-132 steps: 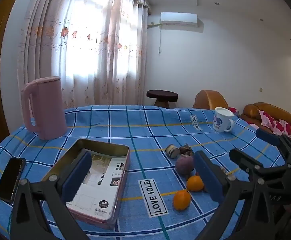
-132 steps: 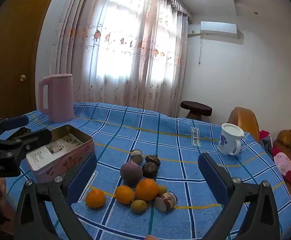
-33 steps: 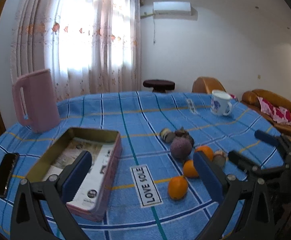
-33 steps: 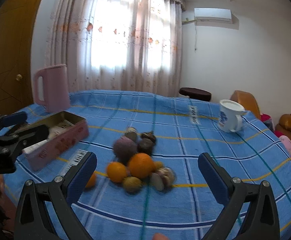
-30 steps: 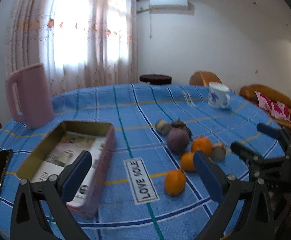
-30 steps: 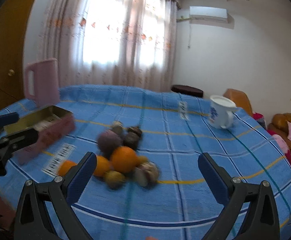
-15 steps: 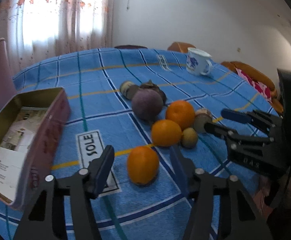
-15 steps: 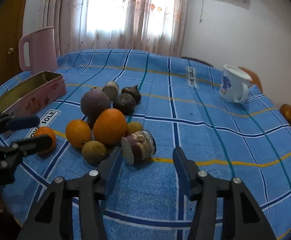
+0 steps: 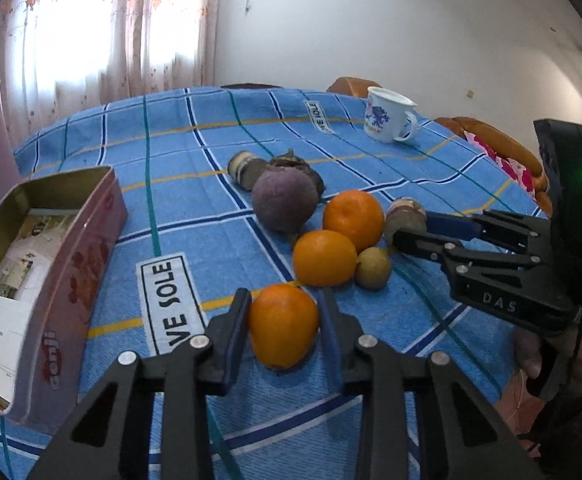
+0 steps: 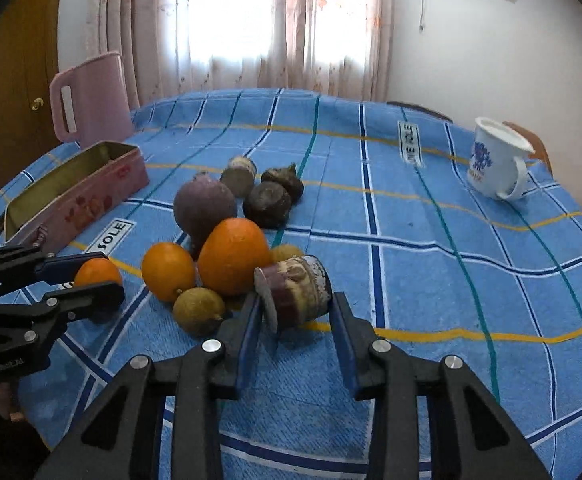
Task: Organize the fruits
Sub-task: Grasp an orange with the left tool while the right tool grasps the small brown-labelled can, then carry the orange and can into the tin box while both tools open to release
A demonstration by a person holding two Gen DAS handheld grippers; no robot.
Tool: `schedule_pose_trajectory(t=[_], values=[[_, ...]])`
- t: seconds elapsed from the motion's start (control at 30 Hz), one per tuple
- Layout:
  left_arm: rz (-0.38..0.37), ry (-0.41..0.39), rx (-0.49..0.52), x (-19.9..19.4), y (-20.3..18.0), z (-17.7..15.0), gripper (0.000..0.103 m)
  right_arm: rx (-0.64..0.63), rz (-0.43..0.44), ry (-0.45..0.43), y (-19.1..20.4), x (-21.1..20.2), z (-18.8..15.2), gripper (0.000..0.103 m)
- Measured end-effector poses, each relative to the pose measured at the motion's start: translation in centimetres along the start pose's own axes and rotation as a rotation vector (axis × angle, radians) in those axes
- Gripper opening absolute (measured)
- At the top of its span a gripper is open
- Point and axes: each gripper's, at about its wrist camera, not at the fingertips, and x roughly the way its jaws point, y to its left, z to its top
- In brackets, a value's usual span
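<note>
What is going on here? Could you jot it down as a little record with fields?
Setting: table with blue checked cloth
Left gripper: shut on small orange
Right gripper: jaws just closing around cut purple fruit piece, pads at its sides
Fruit pile: large orange, round purple fruit
Container: open pink tin, no fruit inside
Also there: white mug, pink kettle
</note>
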Motion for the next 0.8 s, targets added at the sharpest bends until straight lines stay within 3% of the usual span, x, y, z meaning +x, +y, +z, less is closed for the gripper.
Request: schedule_pose_trajectory(t=[0.33, 0.8], values=[[0.064, -0.091, 0.016, -1.4, 0.2, 0.0, 0.035, -0.051, -0.058, -0.126, 0.8, -1.8, -0.2, 0.036], [0.163, -0.223, 0.049, -3.9, 0.2, 0.4, 0.035, -0.067, -0.060, -0.264, 1.6, -3.5, -0.4, 0.036]])
